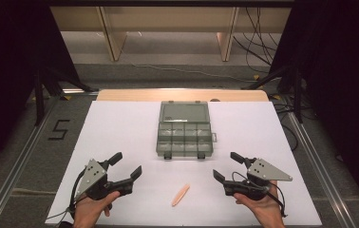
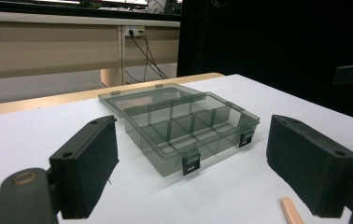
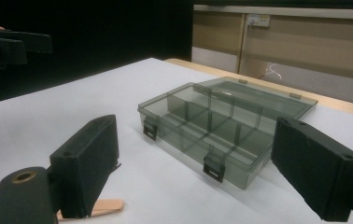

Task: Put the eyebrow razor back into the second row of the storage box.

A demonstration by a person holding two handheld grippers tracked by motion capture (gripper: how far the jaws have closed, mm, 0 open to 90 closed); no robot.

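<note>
Both pairs of jaws stand wide apart with nothing between them: your left gripper [image 1: 124, 165] and your right gripper [image 1: 226, 165] each rest low over the near part of the bench, held in your hands, angled inward toward the middle.

Between the two grippers, close to the near edge and a little right of centre, lies a small peach-coloured stick [image 1: 181, 194], flat on the white sheet and slanted. Neither gripper touches it. From the left gripper view its tip [image 2: 292, 210] shows just beside your right-hand jaw; from the right gripper view it [image 3: 101, 207] lies behind your left-hand jaw.

Farther out, at the middle of the bench, sits a smoky transparent compartment box [image 1: 184, 137], well apart from both grippers. Its lid [image 1: 184, 112] is folded back flat toward the far edge. Dividers split the tray into small compartments, all of which look bare, and two dark latches [image 1: 168, 155] hang on the near wall.

A white sheet [image 1: 120, 123] covers most of the bench, with a strip of wooden top [image 1: 120, 95] bare along the far edge.
</note>
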